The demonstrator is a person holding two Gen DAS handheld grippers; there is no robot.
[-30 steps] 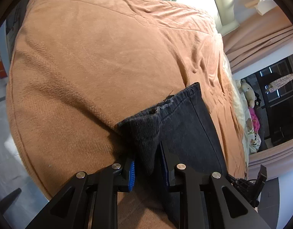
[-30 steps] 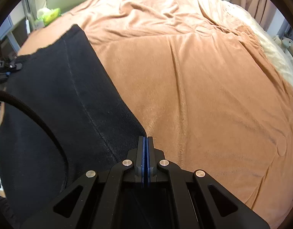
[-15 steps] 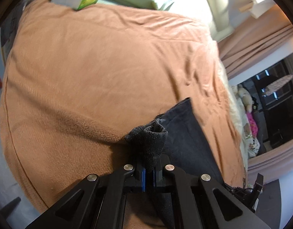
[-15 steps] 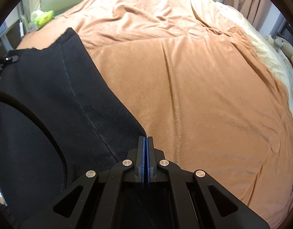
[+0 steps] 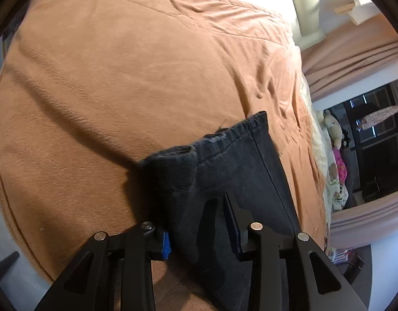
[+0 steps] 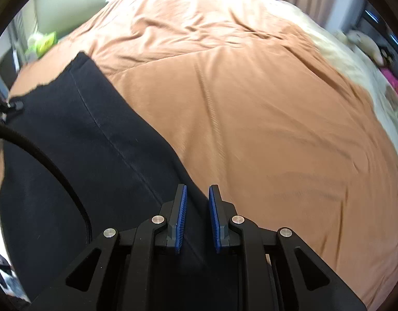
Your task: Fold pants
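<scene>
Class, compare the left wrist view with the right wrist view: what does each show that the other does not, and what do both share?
Only the left wrist view shows the pants' bunched hem between the opening left gripper.

Only the right wrist view shows the opening right gripper over the pants' edge and a black cable.

Both share the dark pants on the orange blanket.

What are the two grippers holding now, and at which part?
Nothing is gripped. Both jaws are opening: the left gripper straddles a bunched corner of the pants, the right gripper stands over their edge.
</scene>
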